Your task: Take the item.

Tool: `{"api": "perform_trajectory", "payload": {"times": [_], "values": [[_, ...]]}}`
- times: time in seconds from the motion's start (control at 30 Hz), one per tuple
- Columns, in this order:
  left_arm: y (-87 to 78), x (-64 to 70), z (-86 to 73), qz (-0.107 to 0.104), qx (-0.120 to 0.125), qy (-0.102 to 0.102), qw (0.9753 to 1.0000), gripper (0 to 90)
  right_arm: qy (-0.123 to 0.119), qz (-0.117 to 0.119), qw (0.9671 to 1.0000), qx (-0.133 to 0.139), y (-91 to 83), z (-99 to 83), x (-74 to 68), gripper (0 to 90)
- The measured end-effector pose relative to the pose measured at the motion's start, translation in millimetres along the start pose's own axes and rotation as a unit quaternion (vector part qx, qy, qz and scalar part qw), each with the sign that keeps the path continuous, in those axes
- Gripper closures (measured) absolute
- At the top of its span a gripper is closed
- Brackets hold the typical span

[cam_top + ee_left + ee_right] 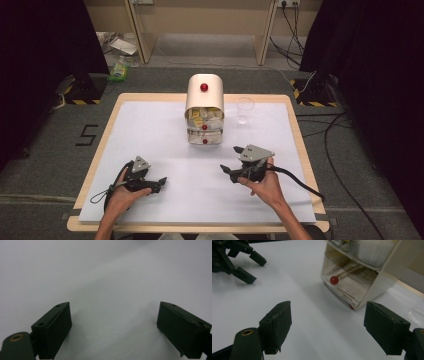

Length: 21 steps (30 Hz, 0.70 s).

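On the far middle of the white surface (150, 130) sits a little cream drawer unit (204, 110) with a rounded top and red knobs. Its upper drawer is pulled out a bit toward the near side, and you can see it's stuffed with yellow and white packets (205, 116). Just to its right stands a clear plastic cup (244, 109), close by but not touching it.

Both grippers are down at the near end, well apart from the drawer unit. The left gripper (159, 183) is held near the left, low over the white sheet; I can't tell if it touches. Its jaws are spread wide with nothing between them, and in the left gripper view it's just bare white sheet between the two black pads (56, 327).

The right gripper (231, 159) is near the right, roughly in front of the cup, pointing left and a bit toward the drawers. Jaws are wide apart too, holding nothing. In the right gripper view you get the lower drawers side-on: see-through fronts, a red knob (334, 280), and what looks like papers and thin sticks inside. The left gripper shows up in that view's top left corner.
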<state>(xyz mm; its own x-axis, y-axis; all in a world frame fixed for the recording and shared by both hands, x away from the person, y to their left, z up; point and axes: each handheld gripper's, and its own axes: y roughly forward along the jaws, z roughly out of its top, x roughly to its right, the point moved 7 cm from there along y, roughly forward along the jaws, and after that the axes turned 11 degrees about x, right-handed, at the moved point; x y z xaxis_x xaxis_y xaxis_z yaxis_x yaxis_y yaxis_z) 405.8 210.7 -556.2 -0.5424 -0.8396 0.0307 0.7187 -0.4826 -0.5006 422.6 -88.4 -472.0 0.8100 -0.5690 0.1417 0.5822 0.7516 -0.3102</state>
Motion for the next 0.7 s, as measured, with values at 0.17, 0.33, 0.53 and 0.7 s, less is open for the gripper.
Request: {"api": "perform_trajectory", "payload": {"times": [0.17,0.33,0.53,0.7], "values": [[0.0,0.0,0.0,0.000,0.000,0.000,1.0000,11.3,-0.009,0.006,0.9998,0.016,9.4,14.4,-1.5,23.5],[0.0,0.0,0.0,0.000,0.000,0.000,1.0000,11.3,-0.010,0.008,0.9995,0.031,20.1,30.8,2.4,23.7],[0.0,-0.2,0.0,0.000,0.000,0.000,1.0000,11.4,-0.022,0.007,0.9987,0.046,30.5,48.4,7.5,24.6],[-0.1,-0.3,0.0,-0.001,0.000,0.000,1.0000,11.4,-0.028,0.008,0.9976,0.062,40.4,64.2,10.9,24.9]]}}
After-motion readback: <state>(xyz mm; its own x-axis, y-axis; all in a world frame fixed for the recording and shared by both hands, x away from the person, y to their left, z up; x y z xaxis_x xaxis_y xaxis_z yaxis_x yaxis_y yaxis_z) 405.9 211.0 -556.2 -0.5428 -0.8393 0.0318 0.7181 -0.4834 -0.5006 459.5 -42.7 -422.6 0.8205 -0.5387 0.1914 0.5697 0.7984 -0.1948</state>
